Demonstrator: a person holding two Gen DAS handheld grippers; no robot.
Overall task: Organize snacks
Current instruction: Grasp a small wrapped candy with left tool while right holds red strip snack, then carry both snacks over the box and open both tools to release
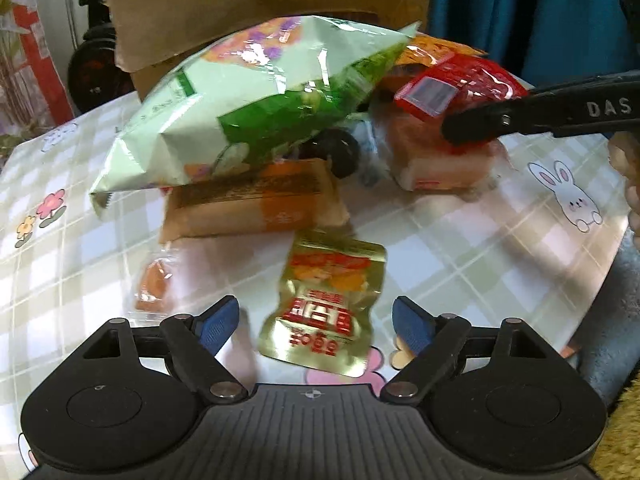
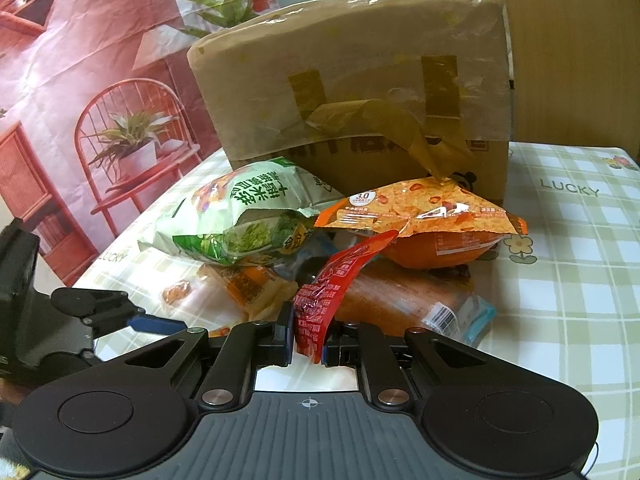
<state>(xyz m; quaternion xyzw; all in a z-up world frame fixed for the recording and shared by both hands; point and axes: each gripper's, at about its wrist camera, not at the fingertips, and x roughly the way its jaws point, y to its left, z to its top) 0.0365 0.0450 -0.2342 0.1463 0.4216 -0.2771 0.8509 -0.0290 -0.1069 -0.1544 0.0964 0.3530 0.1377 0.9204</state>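
Observation:
A pile of snacks lies on a checked tablecloth [image 1: 460, 248]. My right gripper [image 2: 307, 342] is shut on a red snack packet [image 2: 332, 280], held above the pile; the packet also shows in the left wrist view [image 1: 460, 84], with the right gripper's finger [image 1: 520, 118] beside it. My left gripper [image 1: 316, 322] is open just above a gold pouch [image 1: 326, 304], which lies between its fingers. A big green bag [image 1: 256, 104] [image 2: 236, 220] rests on top of the pile. An orange bag [image 2: 432, 220] lies beside it.
A taped cardboard box [image 2: 360, 92] stands behind the pile. A tan wrapped bar [image 1: 252, 208], a small clear-wrapped orange snack [image 1: 154, 284] and a wrapped bread loaf [image 2: 404, 296] lie on the cloth. The left gripper shows at the left of the right wrist view [image 2: 120, 316].

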